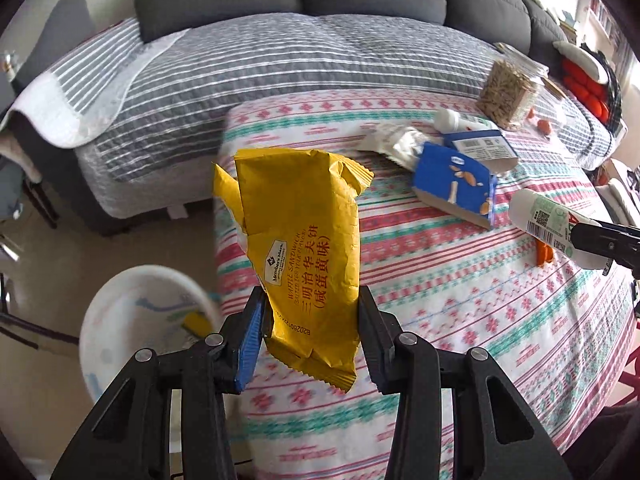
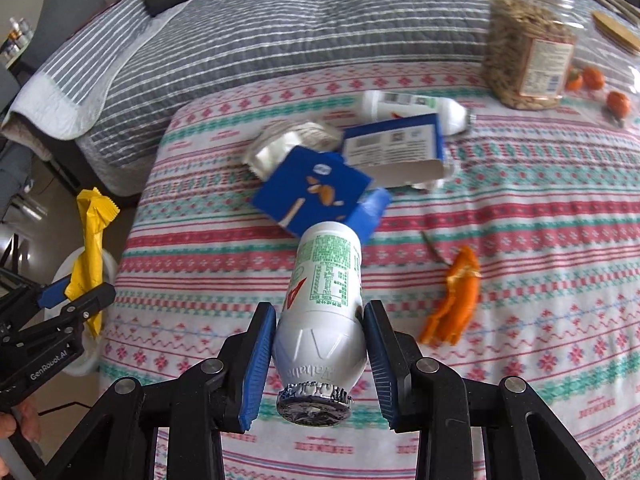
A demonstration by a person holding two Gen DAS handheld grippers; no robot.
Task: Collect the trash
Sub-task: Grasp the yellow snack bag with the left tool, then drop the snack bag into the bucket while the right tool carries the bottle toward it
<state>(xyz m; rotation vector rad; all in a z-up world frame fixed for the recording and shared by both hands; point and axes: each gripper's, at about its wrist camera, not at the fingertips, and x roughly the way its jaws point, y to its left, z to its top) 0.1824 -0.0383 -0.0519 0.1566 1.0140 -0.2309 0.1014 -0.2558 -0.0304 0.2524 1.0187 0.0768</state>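
The left tool (image 1: 310,312) is clenched on a yellow wrapper (image 1: 302,256), pinching its lower half so the crumpled top stands up between the pads. It is held off the left edge of the desk (image 1: 460,300), above the floor, with a white bin (image 1: 120,320) below and to the left; something yellow already lies in the bin. The right wrist view shows the same wrapper (image 2: 90,256) hanging at the far left, over the bin (image 2: 108,260).

The right tool (image 2: 320,336) is grasping a white bottle (image 2: 324,304) around its shoulder, foil cap toward the camera and base pointing away, held clear above the patterned cloth. From the left wrist view the bottle (image 1: 548,228) shows at the right edge, lifted off the desk.

On the desk beyond the bottle lie a torn blue box (image 2: 316,192), a second blue box (image 2: 396,144) with its white flap open, a crumpled silver wrapper (image 2: 280,148) and another white bottle (image 2: 416,106) on its side. An orange peel (image 2: 456,300) lies to the right, near the right tool. A clear jar (image 2: 528,52) of seeds stands far right, with small orange fruits (image 2: 592,78) beside it. A grey striped sofa (image 2: 280,40) runs behind the desk.
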